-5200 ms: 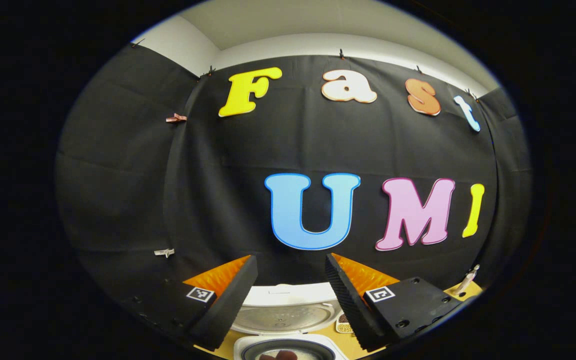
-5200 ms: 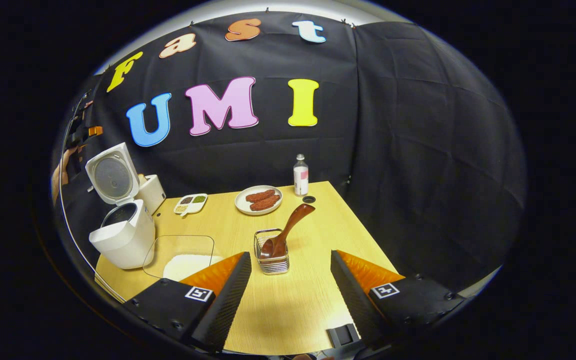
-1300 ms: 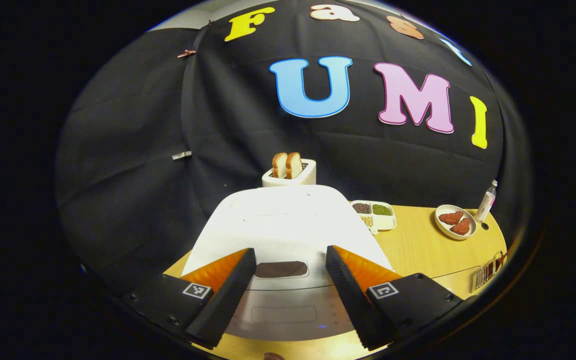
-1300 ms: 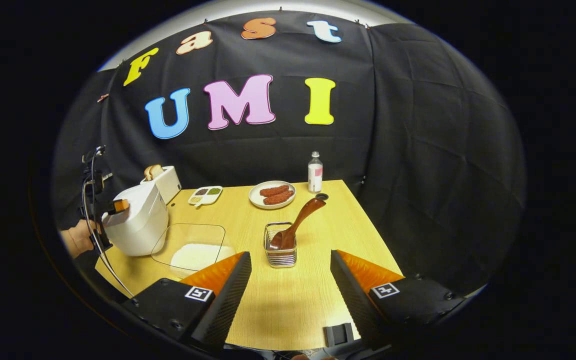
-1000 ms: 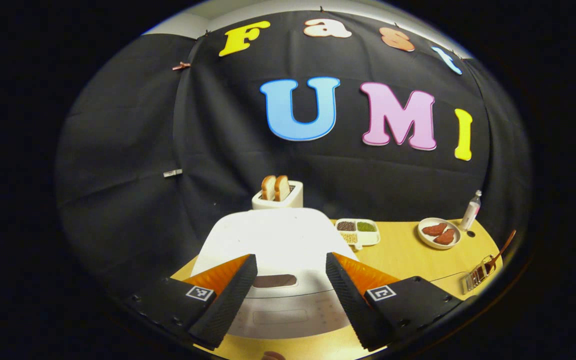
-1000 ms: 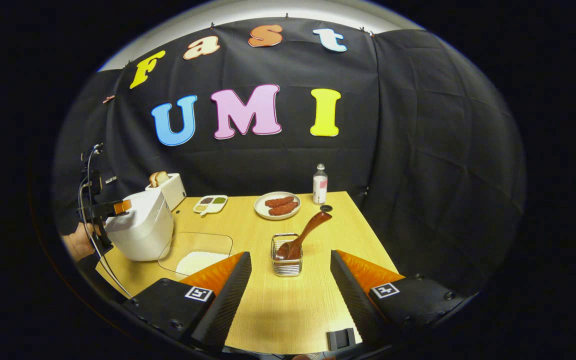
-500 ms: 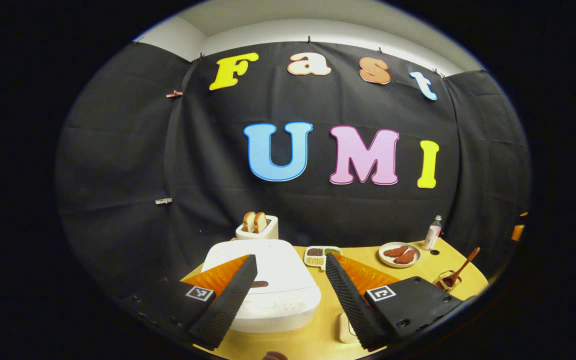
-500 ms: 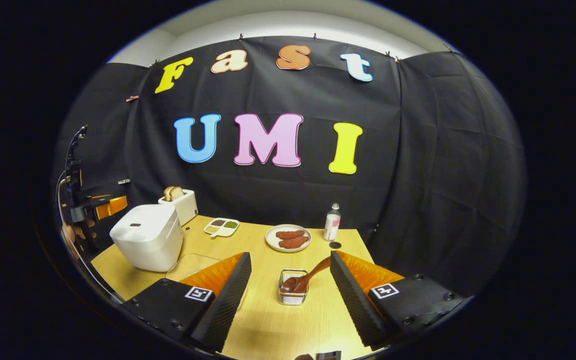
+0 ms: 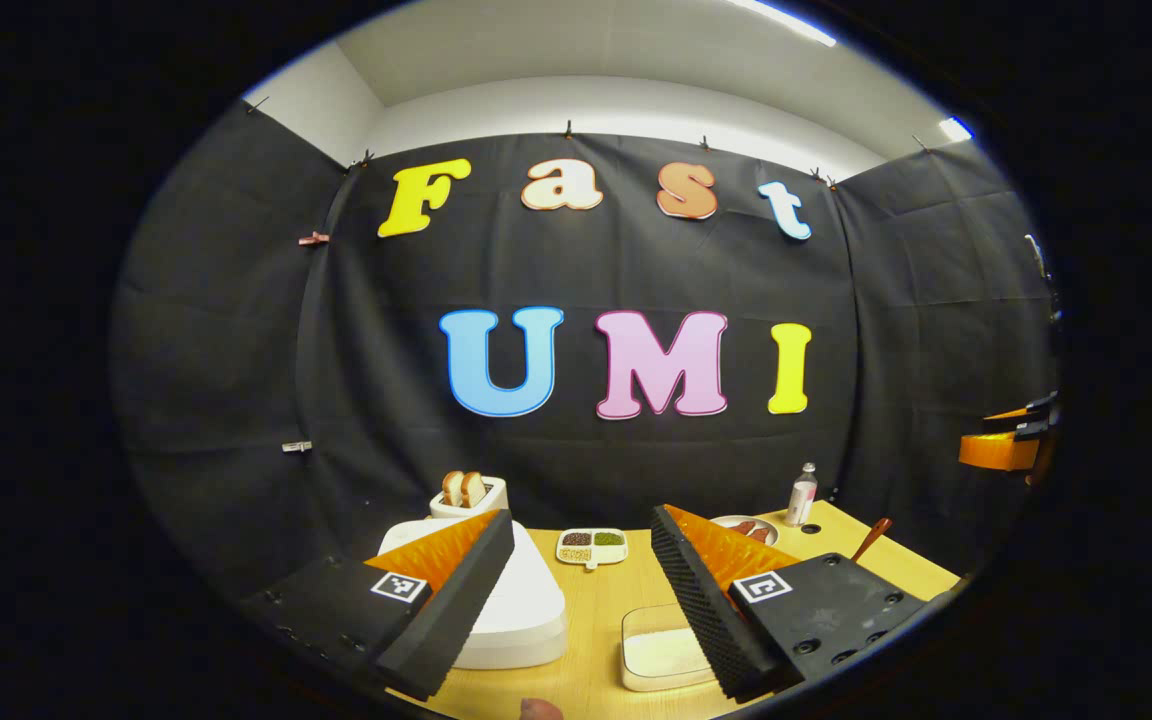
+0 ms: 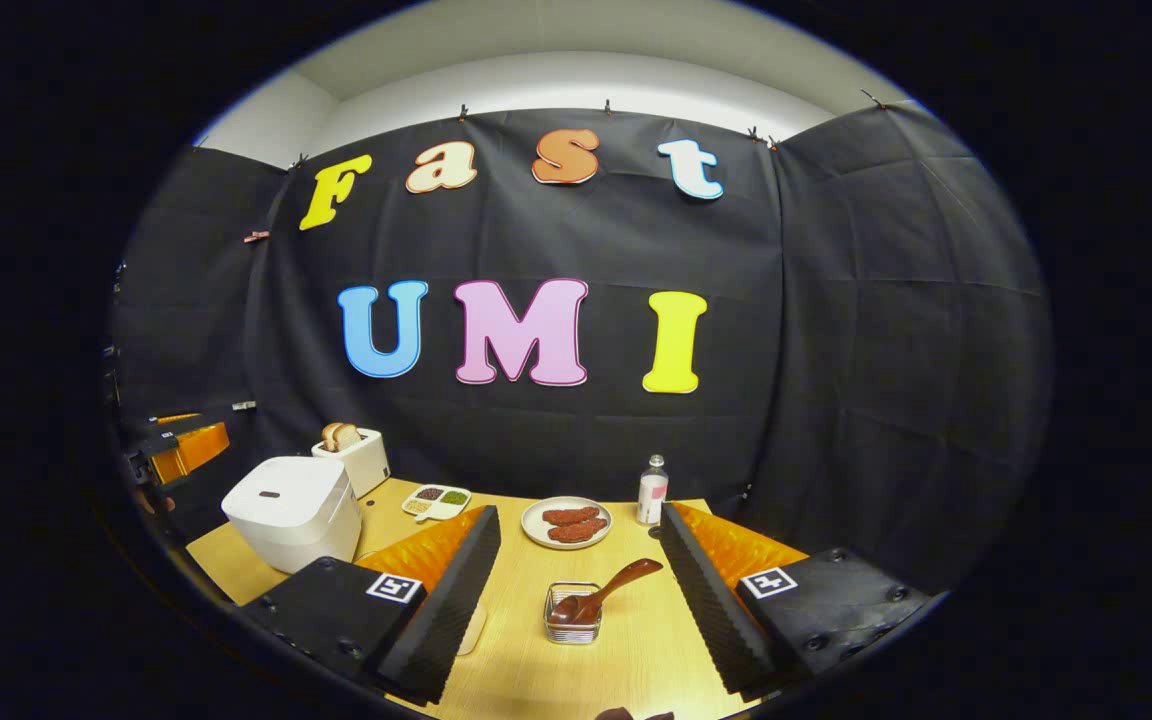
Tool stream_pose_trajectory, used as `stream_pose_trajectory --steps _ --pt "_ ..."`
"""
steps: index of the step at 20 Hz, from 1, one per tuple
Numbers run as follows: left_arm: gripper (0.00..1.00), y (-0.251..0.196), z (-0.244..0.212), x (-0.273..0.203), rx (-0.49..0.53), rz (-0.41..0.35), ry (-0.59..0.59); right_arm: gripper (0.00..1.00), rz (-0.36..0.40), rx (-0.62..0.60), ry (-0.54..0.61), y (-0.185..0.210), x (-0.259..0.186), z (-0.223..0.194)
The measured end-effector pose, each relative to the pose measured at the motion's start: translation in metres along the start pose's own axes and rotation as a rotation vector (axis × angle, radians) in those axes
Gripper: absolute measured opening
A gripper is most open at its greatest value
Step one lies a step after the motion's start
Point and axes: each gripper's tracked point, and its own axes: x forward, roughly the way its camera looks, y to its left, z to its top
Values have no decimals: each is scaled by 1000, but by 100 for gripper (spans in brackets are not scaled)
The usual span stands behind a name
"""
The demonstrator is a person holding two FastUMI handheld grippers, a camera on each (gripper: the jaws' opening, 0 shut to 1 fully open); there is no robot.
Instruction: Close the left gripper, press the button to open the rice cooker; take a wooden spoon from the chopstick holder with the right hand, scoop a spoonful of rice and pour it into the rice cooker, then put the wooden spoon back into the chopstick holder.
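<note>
We see the left hand-held gripper (image 9: 576, 600) w/ fingers spread wide, grasping nothing, raised above the worktop (image 9: 601, 620). Between its fingers, in the left gripper view, sits the cooker (image 9: 526, 610), lid down, at the worktop's left end. Just right of it lies a clear tray (image 9: 661, 650) w/ rice in it. Behind the cooker stands a toaster (image 9: 471, 495) w/ two bread slices up top. A divided dish (image 9: 591, 545) of beans is near the back, centre. Further right: a plate (image 9: 751, 525), partly hidden by a finger, and a small bottle (image 9: 802, 493). The spoon (image 9: 872, 538) handle pokes up at the far right.

In the right gripper view the right hand-held gripper (image 10: 576, 600) is also released, fingers well apart, nothing in them. The spoon sits bowl-down in the wire holder (image 10: 572, 618), handle tilted up to the right; the holder is on the worktop between the fingers, apart from both. The plate carries two reddish pieces of food; we can't tell what they are. At the left edge we see the left hand-held gripper beside the cooker, not touching it.
</note>
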Motion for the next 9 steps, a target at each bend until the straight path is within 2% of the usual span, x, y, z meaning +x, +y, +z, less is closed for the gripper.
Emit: stream_pose_trajectory --steps 3,4,9 --pt "98 -22 7 -13 -3 -38 -22 99 -47 -1 -35 -16 -7 11" --pt "94 -24 10 -18 -16 -40 -29 100 -56 2 -54 -18 -9 18" --pt "94 -24 21 -30 -24 -26 -36 99 -37 -30 -108 -14 -19 34"
